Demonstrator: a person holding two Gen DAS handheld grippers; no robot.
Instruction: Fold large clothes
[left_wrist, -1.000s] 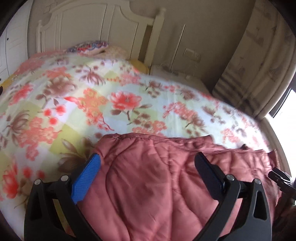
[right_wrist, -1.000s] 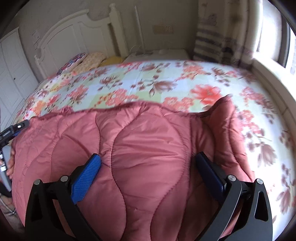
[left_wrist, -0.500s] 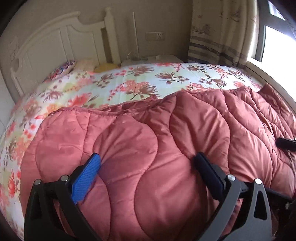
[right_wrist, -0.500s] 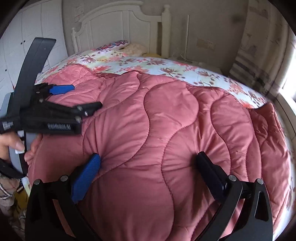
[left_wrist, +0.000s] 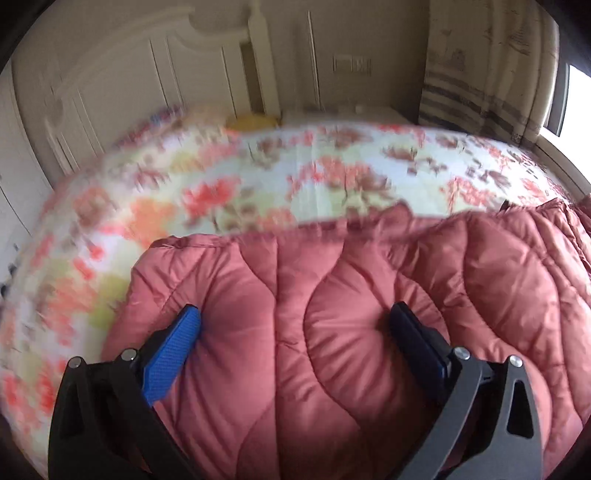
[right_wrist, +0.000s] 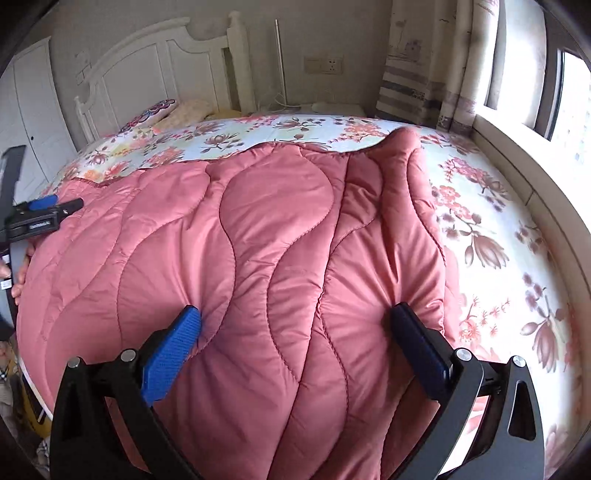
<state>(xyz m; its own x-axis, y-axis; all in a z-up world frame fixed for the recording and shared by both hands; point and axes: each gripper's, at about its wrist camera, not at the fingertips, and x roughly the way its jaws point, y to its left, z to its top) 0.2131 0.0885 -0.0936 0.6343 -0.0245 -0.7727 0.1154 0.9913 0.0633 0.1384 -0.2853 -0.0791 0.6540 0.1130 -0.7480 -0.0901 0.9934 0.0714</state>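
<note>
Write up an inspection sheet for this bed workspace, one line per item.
Surface: bed with floral sheet.
Job's things: pink quilted garment spread over the near part of the bed.
Clutter: pillows by the headboard.
Grippers: left gripper and right gripper both have jaws wide, fabric bulging between them; neither is clamped.
Cables: nothing seen clearly.
Surroundings: wall socket, striped curtain, window, white door.

Pink quilt (right_wrist: 280, 266): quilted cloth with slight sheen; floral bedsheet (right_wrist: 498, 236): matt cloth.
</note>
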